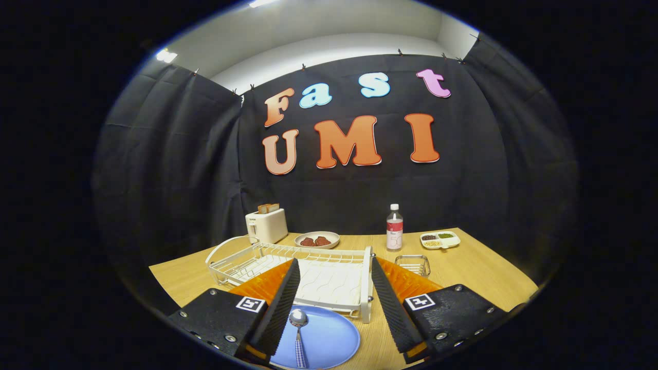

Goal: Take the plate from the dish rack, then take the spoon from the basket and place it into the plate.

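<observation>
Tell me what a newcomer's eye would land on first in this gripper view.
First, the blue plate on the wooden table, between the open tongs, with the spoon lying in it near the left finger. Just beyond sits the white dish rack. Further back stand a toaster, a plate of food and a bottle.

plate (pixel 329 341) blue | spoon (pixel 298 331) checked handle | dish rack (pixel 308 275) white
</observation>
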Motion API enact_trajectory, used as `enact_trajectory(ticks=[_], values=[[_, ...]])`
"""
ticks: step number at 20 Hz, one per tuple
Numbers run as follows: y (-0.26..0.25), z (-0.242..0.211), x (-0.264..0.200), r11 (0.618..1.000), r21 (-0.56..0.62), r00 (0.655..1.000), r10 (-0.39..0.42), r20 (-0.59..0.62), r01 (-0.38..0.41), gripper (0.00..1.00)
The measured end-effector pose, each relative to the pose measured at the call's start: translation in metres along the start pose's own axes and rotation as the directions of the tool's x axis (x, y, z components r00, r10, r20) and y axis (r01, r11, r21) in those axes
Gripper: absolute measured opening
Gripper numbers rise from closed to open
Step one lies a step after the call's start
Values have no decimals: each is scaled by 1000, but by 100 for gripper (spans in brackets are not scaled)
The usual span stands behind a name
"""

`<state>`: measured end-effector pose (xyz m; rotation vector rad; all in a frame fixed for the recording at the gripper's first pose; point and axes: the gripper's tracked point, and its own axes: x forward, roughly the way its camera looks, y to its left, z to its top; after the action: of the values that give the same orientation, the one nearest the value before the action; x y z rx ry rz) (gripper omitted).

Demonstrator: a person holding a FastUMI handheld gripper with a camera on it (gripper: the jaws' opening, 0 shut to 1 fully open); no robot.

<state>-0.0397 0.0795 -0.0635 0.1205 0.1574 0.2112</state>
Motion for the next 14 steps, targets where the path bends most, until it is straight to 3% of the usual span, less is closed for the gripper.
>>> enact_trajectory(ticks=[5,14], values=[[-2,33,0,999,12,994,-42,99,41,94],[5,46,-1,993,-43,979,-97,181,107,97]])
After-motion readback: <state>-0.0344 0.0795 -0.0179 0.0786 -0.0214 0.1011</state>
